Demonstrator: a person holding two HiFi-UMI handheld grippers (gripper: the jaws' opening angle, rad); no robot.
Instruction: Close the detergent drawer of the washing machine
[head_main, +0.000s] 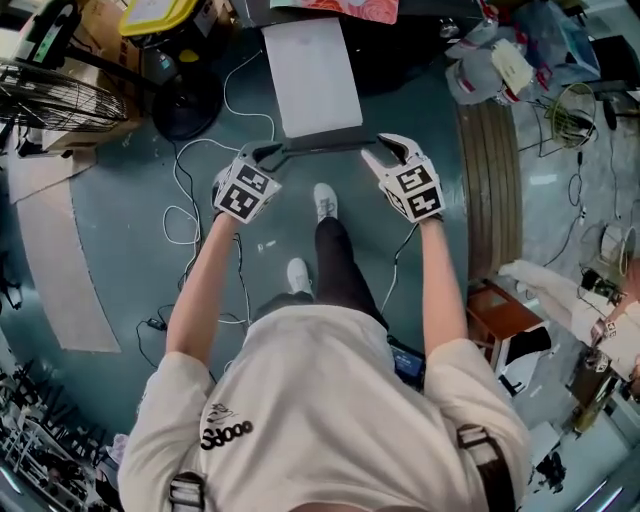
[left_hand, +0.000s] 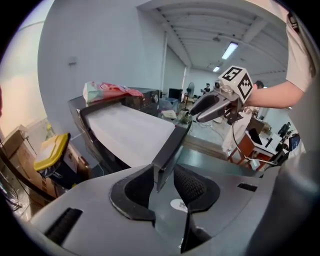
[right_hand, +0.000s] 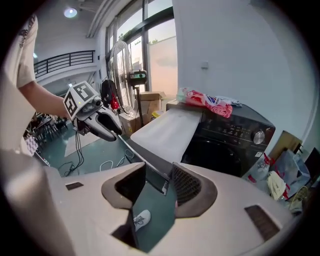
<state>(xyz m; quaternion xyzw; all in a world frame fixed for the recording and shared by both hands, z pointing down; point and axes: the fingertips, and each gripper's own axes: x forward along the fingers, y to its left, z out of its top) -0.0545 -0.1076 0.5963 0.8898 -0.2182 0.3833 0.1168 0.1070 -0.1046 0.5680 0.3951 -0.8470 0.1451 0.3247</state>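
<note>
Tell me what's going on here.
A person stands in front of a washing machine whose drawer is pulled far out. They hold the left tongs and the right tongs at the drawer's dark front edge, one near each end. The edge sits between each pair of jaws, but the jaws are apart and not clamped on it. The drawer has not yet been pushed in.

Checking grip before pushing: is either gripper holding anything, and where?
Nothing held: left gripper and right gripper stand open, each straddling one end of the drawer front.
</note>
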